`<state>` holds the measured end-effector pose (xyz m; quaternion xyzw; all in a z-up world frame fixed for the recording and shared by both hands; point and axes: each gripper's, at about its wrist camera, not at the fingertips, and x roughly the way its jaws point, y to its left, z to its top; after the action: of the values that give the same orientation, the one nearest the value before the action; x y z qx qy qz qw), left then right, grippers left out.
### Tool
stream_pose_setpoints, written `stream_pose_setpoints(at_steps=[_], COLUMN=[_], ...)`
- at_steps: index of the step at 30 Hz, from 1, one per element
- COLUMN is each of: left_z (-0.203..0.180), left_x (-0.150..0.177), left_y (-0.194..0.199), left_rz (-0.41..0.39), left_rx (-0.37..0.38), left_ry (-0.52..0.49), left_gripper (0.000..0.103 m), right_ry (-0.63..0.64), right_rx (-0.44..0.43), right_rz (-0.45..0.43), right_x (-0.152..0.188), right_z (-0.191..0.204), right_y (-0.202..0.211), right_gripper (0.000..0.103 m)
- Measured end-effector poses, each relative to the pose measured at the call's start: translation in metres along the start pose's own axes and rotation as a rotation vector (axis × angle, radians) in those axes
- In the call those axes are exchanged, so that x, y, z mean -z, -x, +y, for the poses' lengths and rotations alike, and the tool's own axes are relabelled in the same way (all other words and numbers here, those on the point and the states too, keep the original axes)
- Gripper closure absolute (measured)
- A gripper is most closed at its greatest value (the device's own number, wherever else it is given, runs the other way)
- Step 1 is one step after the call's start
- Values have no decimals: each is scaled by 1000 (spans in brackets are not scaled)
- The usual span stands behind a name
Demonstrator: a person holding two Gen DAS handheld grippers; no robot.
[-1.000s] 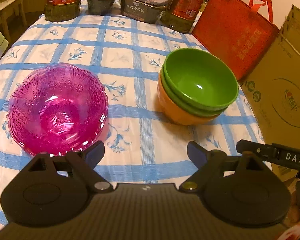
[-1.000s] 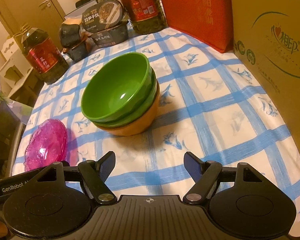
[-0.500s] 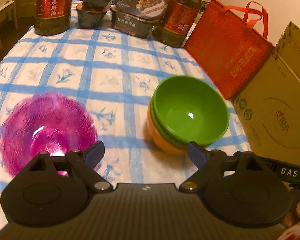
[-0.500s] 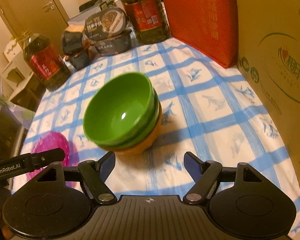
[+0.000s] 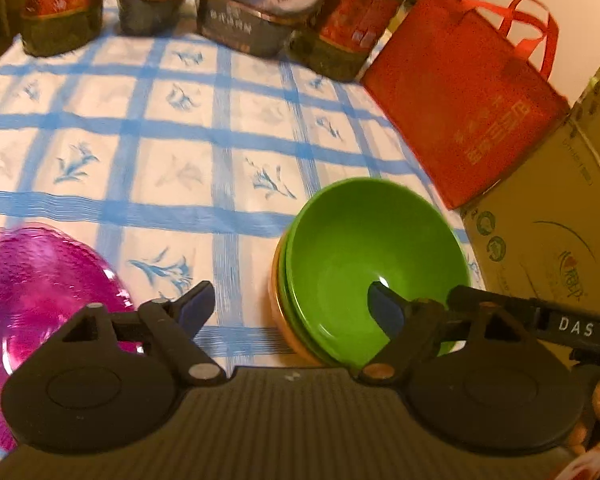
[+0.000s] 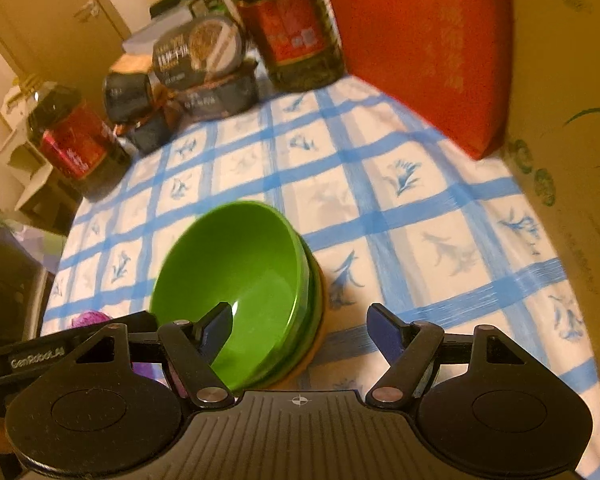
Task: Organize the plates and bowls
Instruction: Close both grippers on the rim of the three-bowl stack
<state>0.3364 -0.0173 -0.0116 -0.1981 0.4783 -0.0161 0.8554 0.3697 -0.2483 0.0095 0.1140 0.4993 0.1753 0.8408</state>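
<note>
Both grippers have been drawn back toward the near edge; the left gripper (image 5: 290, 306), just narrowed, and the right gripper (image 6: 300, 326) are held open, empty. The green bowl (image 5: 374, 264), stacked on an orange bowl (image 5: 278, 312), lies between them, the pink dish (image 5: 40, 292) left, on a blue-checked tablecloth (image 5: 180, 160).
</note>
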Motion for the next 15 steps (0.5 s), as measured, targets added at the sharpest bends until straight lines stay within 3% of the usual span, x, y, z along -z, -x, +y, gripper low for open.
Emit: stream_pose_setpoints(at_steps=[4, 10, 15], left_z=[4, 9, 8], left_x=[-2, -5, -5], left_y=[-21, -42, -51], left_rz=[39, 95, 121], left_rx=[-4, 42, 48], left_ry=[8, 39, 32], left_gripper=[31, 47, 53], right_ry=[4, 3, -24], right_rx=[3, 19, 17], right_rz=[60, 119, 157], right_x=[-1, 1, 4], right_z=[-4, -10, -15], right_y=[-23, -48, -62], right_gripper=[44, 48, 61])
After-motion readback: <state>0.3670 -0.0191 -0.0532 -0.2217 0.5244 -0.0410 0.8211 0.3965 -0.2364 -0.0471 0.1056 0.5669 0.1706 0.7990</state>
